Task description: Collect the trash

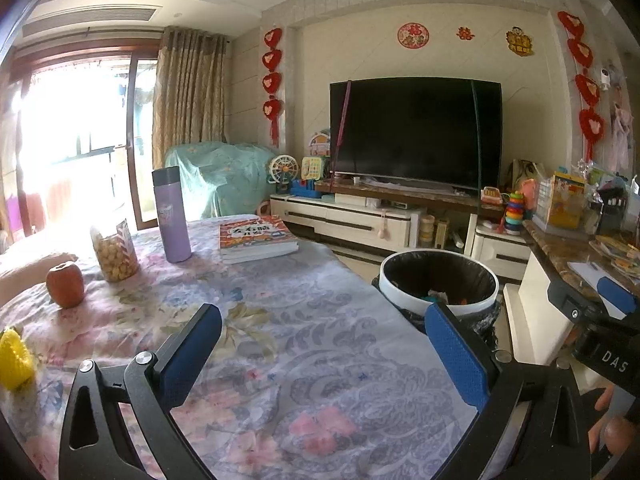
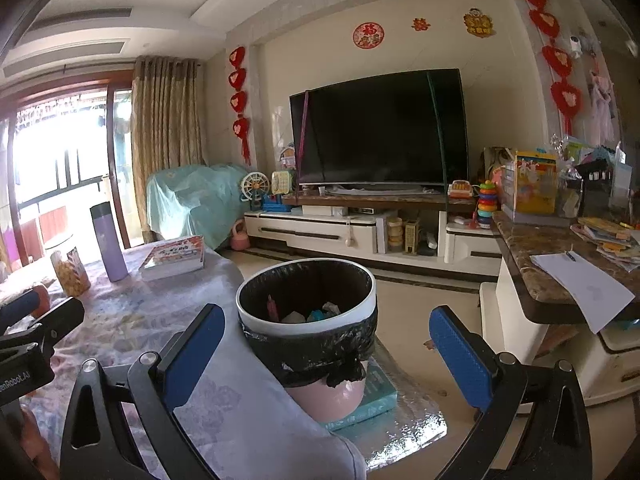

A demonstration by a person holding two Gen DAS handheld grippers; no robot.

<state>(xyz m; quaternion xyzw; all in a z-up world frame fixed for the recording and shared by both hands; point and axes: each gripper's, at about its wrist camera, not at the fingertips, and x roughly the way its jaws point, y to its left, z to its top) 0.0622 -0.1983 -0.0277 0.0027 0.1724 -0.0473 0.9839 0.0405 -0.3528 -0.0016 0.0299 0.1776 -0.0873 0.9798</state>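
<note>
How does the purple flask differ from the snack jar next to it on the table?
The flask is tall, slim and opaque, lilac with a dark grey cap; the jar is shorter, wider and see-through, showing yellow puffed snacks inside. The flask bears only a small print, while the jar has a striped label. The flask stands nearer the book, the jar nearer the apple. Both stand upright on the floral cloth.

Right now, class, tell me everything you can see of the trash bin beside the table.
The bin is round, with a white rim and a pink lower body, and looks plastic. A black liner lines its inside and folds down over the outside, crumpled. It stands upright and open on a teal mat on the floor, close against the table's edge. Inside lie several scraps, white, teal and pink. Neither tool touches it.
</note>
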